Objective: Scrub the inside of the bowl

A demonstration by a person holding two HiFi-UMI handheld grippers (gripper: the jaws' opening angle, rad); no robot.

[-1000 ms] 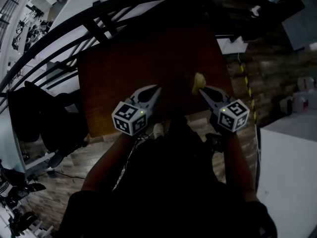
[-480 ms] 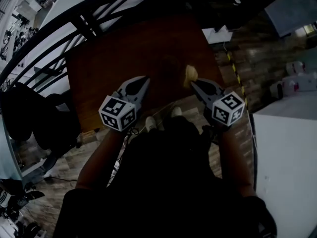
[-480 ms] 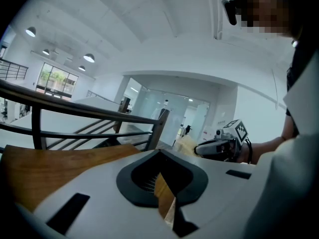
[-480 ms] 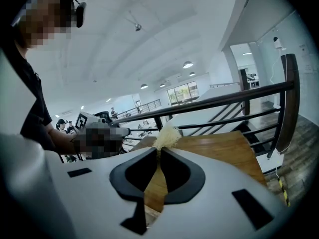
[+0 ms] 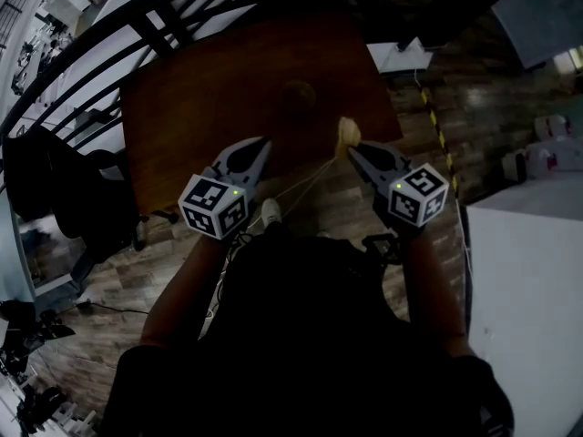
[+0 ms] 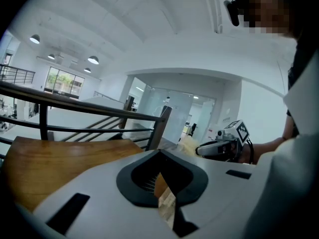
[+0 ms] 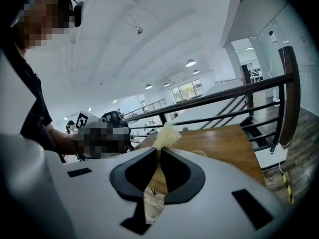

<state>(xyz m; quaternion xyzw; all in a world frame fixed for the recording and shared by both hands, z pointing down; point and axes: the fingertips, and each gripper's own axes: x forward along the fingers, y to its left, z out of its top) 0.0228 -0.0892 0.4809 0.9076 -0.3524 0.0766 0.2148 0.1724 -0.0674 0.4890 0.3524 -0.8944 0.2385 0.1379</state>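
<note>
2 tools (image 5: 263, 144) (image 5: 352, 150), 1 scrubber (image 5: 347, 132), 1 bowl (image 5: 298, 94), 1 table (image 5: 205, 98).

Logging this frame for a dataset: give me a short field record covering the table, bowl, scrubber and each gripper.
table: brown wooden top
bowl: dim round shape on the table, beyond both grippers, touched by neither
right gripper: shut on the scrub pad, a pale wad at its tips
left gripper: shut, nothing between the jaws

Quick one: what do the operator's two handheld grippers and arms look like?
Both the left gripper and right gripper are pointed light-grey two-jaw shells with black inner pads. Each carries a white cube with black square markers and a small green light. Forearms are bare; the person wears a dark short-sleeved top.
</note>
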